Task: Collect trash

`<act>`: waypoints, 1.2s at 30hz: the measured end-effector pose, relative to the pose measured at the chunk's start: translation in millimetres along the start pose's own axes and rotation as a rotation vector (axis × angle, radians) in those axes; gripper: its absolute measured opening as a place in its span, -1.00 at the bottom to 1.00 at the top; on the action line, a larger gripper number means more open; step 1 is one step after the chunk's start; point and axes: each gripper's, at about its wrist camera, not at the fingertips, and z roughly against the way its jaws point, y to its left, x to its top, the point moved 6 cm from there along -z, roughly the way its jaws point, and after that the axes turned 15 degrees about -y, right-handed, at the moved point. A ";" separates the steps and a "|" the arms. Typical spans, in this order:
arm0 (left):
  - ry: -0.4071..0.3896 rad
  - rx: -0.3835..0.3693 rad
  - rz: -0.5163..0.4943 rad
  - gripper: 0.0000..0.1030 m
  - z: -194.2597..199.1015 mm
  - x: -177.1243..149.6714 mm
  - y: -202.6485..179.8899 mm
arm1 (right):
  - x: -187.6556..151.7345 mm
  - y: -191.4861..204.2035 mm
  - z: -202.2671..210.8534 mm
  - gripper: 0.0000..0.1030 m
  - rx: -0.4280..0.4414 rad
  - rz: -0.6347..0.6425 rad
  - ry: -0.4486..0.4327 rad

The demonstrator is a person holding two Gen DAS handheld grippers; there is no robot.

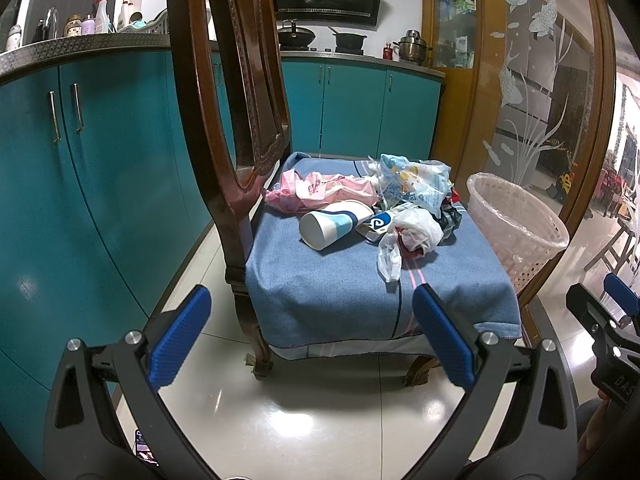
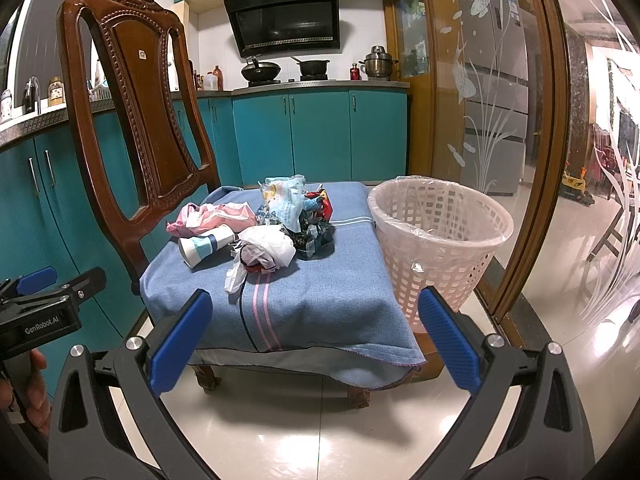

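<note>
A heap of trash lies on a wooden chair covered by a blue cloth (image 1: 340,280) (image 2: 320,292). It holds a tipped white and blue paper cup (image 1: 334,224) (image 2: 206,245), a pink bag (image 1: 320,192) (image 2: 212,216), a white plastic bag (image 1: 408,236) (image 2: 264,252), a printed light-blue bag (image 1: 416,184) (image 2: 286,200) and dark crumpled wrappers (image 2: 316,228). A lined pink mesh basket (image 1: 516,224) (image 2: 436,240) stands on the floor right of the chair. My left gripper (image 1: 312,338) and my right gripper (image 2: 316,340) hang open and empty in front of the seat.
Teal kitchen cabinets (image 1: 92,168) run along the left and back, with bottles and pots on the counter. The carved chair back (image 2: 140,120) rises on the left. A curved glass partition (image 2: 492,100) with a wooden frame stands right of the basket. Glossy tile floor (image 2: 312,432) lies below.
</note>
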 end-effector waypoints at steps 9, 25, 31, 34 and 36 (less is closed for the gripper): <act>0.003 -0.004 -0.005 0.95 -0.4 -0.5 0.0 | -0.2 0.2 -0.2 0.95 0.000 0.000 0.000; 0.017 -0.012 -0.019 0.95 -1.5 -0.5 -2.3 | -1.2 0.8 -0.9 0.95 -0.001 0.003 0.002; 0.050 -0.048 -0.008 0.95 -3.2 -4.7 -5.2 | -0.4 0.8 1.4 0.95 0.004 -0.002 -0.006; 0.076 -0.081 -0.004 0.95 -1.5 -8.3 -5.7 | -0.4 0.7 7.5 0.95 0.014 0.002 -0.025; 0.068 -0.096 0.007 0.95 3.7 -8.1 -3.1 | -0.6 1.0 9.3 0.95 0.016 0.018 -0.027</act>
